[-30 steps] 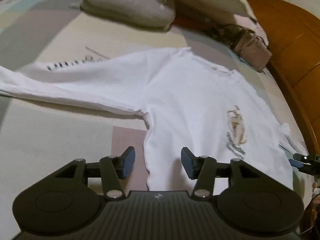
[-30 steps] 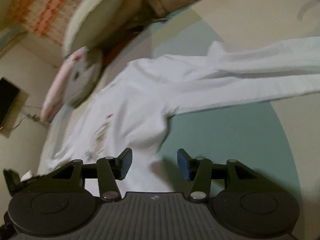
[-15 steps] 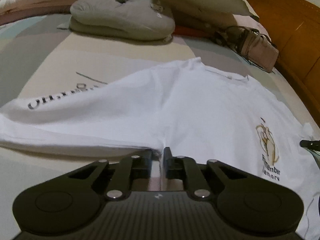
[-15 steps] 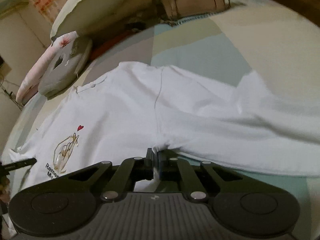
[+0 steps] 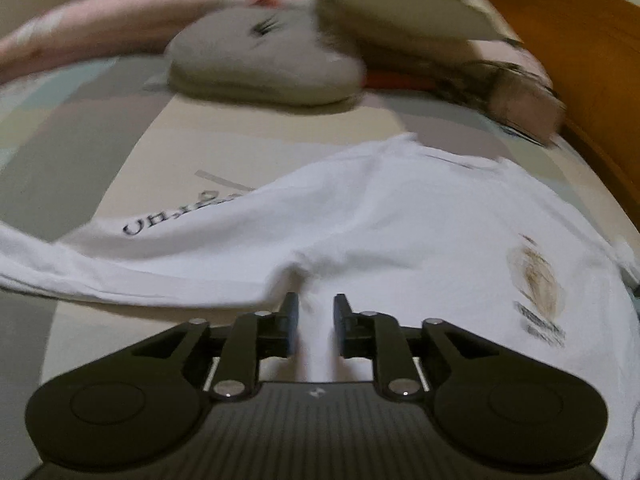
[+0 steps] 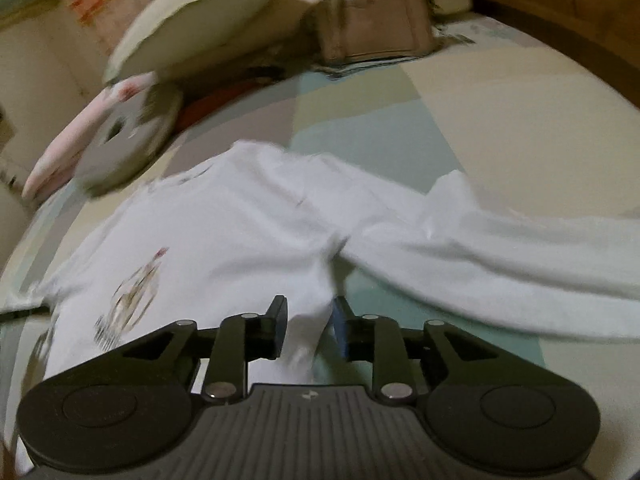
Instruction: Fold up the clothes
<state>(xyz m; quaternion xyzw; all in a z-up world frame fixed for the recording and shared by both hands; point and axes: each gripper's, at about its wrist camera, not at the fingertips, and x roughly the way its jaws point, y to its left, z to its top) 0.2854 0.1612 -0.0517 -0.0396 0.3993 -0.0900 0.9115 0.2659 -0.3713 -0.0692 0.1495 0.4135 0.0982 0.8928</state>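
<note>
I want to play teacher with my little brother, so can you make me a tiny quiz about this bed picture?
1. What colour is the shirt on the bed? A white, B blue, C red.
2. True or false: the shirt is already folded into a neat square.
3. In the right wrist view, what lies next to the pale pillow, beyond the shirt's collar?

Key:
1. A.
2. False: it lies spread out, both sleeves stretched sideways.
3. A tan bag.
</note>
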